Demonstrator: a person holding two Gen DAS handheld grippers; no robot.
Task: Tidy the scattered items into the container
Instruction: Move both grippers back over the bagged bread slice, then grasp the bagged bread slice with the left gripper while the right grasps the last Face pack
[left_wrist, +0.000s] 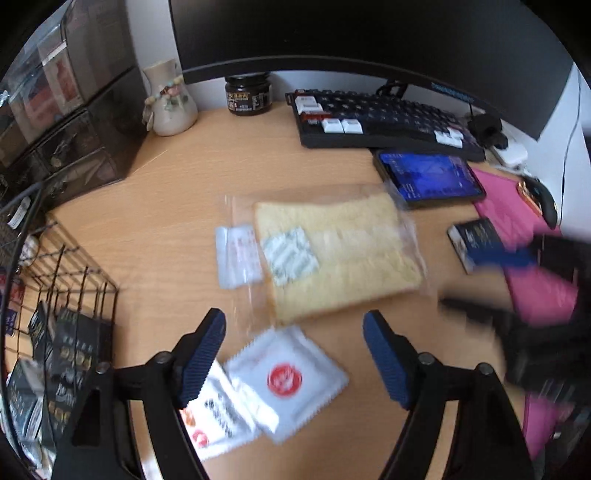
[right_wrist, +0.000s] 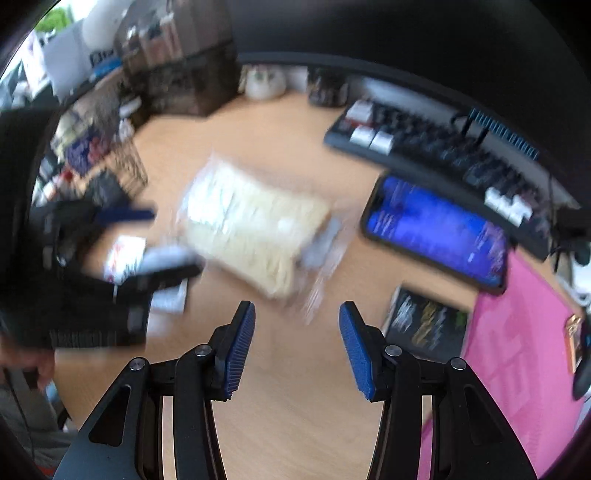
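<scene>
A bagged slice of bread (left_wrist: 332, 258) lies mid-desk; it also shows blurred in the right wrist view (right_wrist: 255, 229). Two white sachets (left_wrist: 284, 376) lie just below my open left gripper (left_wrist: 295, 325). A black wire basket (left_wrist: 62, 295) with dark packets stands at the left edge. A small dark packet (left_wrist: 476, 240) lies by the pink mat; it shows in the right wrist view (right_wrist: 424, 321) too. My right gripper (right_wrist: 297, 314) is open and empty above bare desk, and appears blurred at the right of the left wrist view (left_wrist: 517, 288).
A keyboard (left_wrist: 376, 118), a lit phone (left_wrist: 428, 177), a pink mat (left_wrist: 517, 229), a mouse (left_wrist: 546, 203), a vase (left_wrist: 170, 99), a dark jar (left_wrist: 247, 94) and drawer units (left_wrist: 66, 122) ring the desk below a monitor (left_wrist: 369, 33).
</scene>
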